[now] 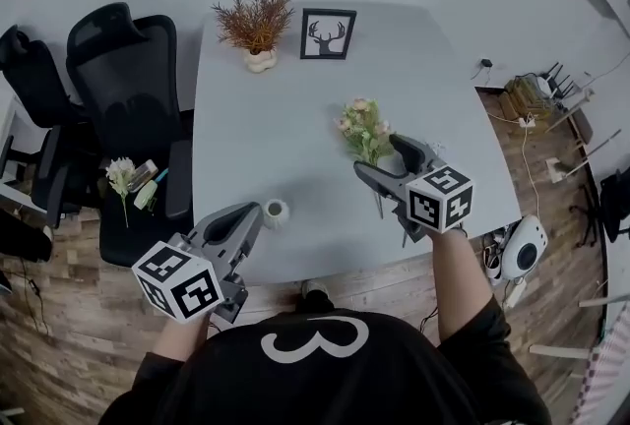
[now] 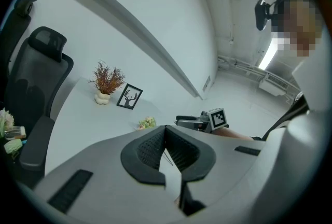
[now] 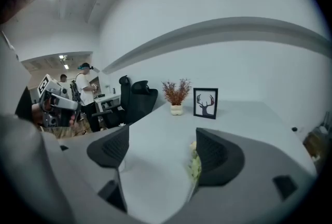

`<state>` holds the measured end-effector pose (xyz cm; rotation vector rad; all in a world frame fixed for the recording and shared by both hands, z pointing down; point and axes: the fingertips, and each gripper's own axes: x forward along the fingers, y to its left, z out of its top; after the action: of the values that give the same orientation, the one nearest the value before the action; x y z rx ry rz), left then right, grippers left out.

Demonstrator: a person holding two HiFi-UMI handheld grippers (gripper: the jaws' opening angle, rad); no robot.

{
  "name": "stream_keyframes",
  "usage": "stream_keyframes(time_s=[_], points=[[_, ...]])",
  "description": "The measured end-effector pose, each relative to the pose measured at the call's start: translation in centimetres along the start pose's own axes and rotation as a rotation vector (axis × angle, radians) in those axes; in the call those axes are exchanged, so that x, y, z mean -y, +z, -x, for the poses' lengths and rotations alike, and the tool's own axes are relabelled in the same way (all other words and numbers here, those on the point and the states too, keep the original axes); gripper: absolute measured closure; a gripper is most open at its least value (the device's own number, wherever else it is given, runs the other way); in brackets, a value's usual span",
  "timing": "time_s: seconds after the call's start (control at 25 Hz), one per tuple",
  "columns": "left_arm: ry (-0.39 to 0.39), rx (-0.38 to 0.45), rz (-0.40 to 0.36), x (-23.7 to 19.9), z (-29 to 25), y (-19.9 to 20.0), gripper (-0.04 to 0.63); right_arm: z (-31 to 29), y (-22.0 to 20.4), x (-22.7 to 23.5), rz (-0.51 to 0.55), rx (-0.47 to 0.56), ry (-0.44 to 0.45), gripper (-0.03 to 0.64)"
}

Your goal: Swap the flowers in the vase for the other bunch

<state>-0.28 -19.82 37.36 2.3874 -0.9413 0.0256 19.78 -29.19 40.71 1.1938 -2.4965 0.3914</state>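
Two bunches lie loose: pink-green bunch (image 1: pixel 364 130) on table (image 1: pixel 285 108) mid-right, beside my R gripper (image 1: pixel 382 157), whose jaws are wide apart and grip nothing. White bunch (image 1: pixel 121 175) waits on chair (image 1: pixel 148 69), far left. L gripper (image 1: pixel 256 213) is clenched, apparently empty, by bare vase (image 1: pixel 277 212), prob. to steady it.

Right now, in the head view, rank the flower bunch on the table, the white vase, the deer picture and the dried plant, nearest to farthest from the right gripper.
From the right gripper:
1. Flower bunch, just ahead of it.
2. White vase, off to its left.
3. Deer picture, at the far end of the table.
4. Dried plant, far end, left of the picture.
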Motion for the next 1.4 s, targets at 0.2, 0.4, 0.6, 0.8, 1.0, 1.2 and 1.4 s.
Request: stream_keyframes(time_s=[0.2, 0.4, 0.6, 0.8, 1.0, 1.2, 1.4], points=[[0.042, 0.005, 0.023, -2.0, -1.9, 0.9, 0.586, -4.3, -1.4, 6.0, 0.000, -0.090, -0.073, 0.164], [0.078, 0.010, 0.047, -3.7, -2.7, 1.2, 0.584, -8.2, -4.2, 9.1, -0.065, -0.191, -0.071, 0.133], [0.122, 0.015, 0.069, -5.1, -2.8, 1.2, 0.586, -11.3, -7.7, 12.3, -0.097, -0.328, -0.116, 0.123], [0.154, 0.012, 0.089, -6.1, -2.6, 1.1, 0.586, -13.3, -11.0, 14.4, -0.187, -0.425, -0.131, 0.123], [0.175, 0.029, 0.094, -7.0, -2.2, 1.5, 0.586, -14.6, -12.9, 15.1, -0.264, -0.503, -0.111, 0.126], [0.184, 0.035, 0.116, -7.5, -2.0, 1.1, 0.586, -15.2, -13.7, 16.2, -0.277, -0.536, -0.145, 0.228], [0.186, 0.036, 0.133, -7.8, -1.9, 0.9, 0.586, -15.9, -14.2, 16.1, -0.237, -0.571, -0.131, 0.274]])
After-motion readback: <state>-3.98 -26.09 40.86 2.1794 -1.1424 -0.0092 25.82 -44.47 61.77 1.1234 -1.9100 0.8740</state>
